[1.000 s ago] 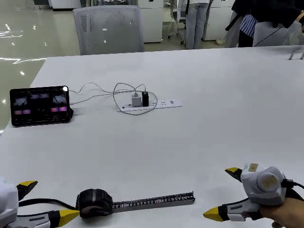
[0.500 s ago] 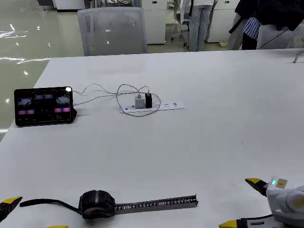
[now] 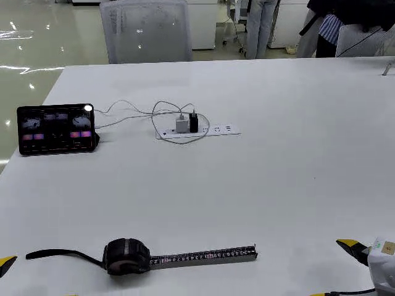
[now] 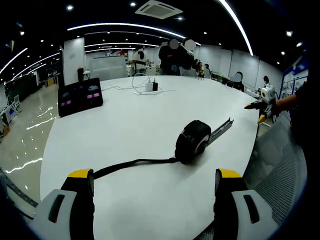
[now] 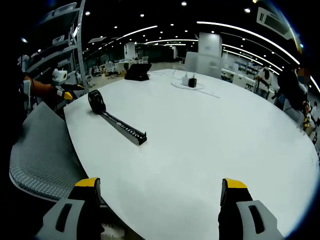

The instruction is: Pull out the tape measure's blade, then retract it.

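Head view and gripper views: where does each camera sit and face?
Head view: headset, looking down the table at the tape measure; right gripper lower right.
Left gripper view: on left gripper, own jaws below, facing the case.
Right gripper view: own jaws below, facing the blade tip.
All share the tape measure.

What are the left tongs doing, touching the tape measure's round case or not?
Apart. The left gripper view shows the left tongs open, with bare white table between them and the case.
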Available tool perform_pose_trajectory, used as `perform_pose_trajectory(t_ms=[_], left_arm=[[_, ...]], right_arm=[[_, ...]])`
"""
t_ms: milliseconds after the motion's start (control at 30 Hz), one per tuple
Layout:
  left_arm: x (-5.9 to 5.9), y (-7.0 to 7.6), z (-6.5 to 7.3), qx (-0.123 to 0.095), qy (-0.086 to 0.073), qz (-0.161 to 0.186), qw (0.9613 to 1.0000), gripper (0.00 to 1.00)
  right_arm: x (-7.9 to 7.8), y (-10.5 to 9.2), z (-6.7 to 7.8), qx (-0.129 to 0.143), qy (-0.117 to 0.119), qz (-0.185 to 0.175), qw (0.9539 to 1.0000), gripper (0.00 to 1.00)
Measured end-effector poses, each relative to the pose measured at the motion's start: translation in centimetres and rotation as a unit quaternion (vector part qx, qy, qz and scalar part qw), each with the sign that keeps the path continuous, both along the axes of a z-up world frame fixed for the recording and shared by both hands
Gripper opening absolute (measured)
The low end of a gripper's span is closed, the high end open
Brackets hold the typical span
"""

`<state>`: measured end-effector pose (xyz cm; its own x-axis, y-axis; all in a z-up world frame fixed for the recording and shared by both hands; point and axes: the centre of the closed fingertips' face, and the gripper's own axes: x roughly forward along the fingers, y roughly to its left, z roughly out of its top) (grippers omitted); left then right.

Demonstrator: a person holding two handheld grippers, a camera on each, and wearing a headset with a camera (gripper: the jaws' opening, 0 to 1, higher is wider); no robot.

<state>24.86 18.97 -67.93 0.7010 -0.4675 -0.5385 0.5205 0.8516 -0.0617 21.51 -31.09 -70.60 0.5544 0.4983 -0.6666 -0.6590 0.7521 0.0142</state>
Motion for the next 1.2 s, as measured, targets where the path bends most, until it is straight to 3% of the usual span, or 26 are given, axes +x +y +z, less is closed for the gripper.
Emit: perform_pose_trajectory(t_ms=[367,467,667,1033,1200], left_arm=[[-0.8,-0.4,-0.4,0.013,0.004,-0.010,0.9999,0.99],[-0.6,-0.5,0.1,0.001,-0.003,-0.003,1.0000,0.99],[-0.6,-0.8,0.2,0.000,-0.006,-0.006,1.0000,0.99],[-1.4,-0.8,-0.5,0.004,0.004,-0.006,1.0000,0.99],[-1.2,-1.0,-0.4,-0.002,0.003,-0.002,1.0000,0.99]], right_arm=[[-1.0,-0.6,-0.1,-0.006,-0.004,0.004,1.0000,0.99],[-1.3,-0.6,-0.2,-0.005,-0.001,0.003,1.0000,0.99],[-1.5,-0.7,-0.2,-0.001,0.001,-0.005,1.0000,0.99],[-1.5,-0.3,-0.4,-0.001,0.000,0.003,1.0000,0.99],[-1.6,-0.3,-0.5,-0.005,-0.002,0.010,0.9999,0.99]])
